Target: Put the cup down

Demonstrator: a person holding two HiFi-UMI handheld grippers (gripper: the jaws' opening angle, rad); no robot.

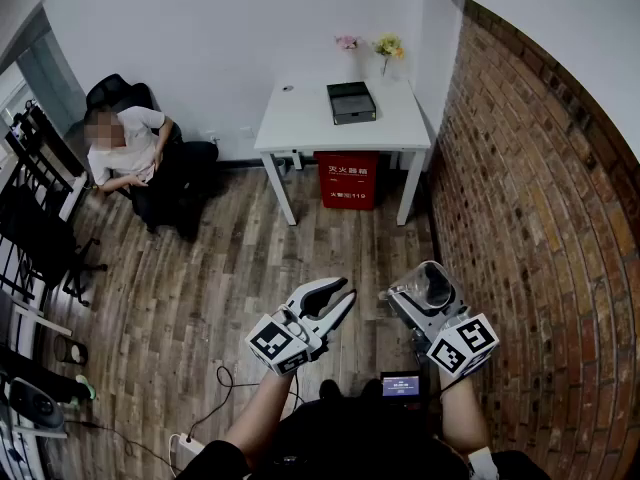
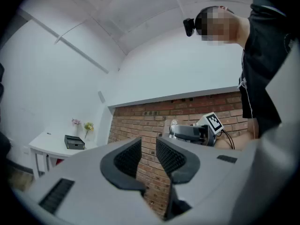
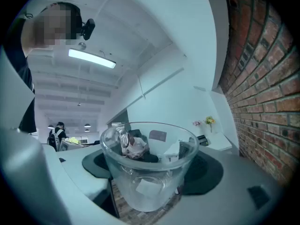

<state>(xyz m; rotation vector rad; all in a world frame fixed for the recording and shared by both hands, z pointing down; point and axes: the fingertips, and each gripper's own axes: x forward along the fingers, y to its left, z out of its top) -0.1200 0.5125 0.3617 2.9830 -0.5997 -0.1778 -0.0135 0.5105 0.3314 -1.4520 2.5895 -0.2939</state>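
A clear glass cup (image 3: pixel 149 165) sits between the jaws of my right gripper (image 3: pixel 150 168), which is shut on it with the jaws spread wide. In the head view the cup (image 1: pixel 428 286) is held in the air above the wooden floor, near the brick wall, by the right gripper (image 1: pixel 424 298). My left gripper (image 1: pixel 330 300) hovers beside it to the left, holding nothing. In the left gripper view the left gripper (image 2: pixel 148 156) has its ribbed pads (image 2: pixel 169 157) a narrow gap apart, and the right gripper (image 2: pixel 194 132) shows beyond with the cup.
A white table (image 1: pixel 305 118) stands against the far wall with a black box (image 1: pixel 351 101) and flowers (image 1: pixel 388 48) on it, and a red box (image 1: pixel 346 179) beneath. A person (image 1: pixel 130 153) sits at the left. A brick wall (image 1: pixel 540 218) runs along the right.
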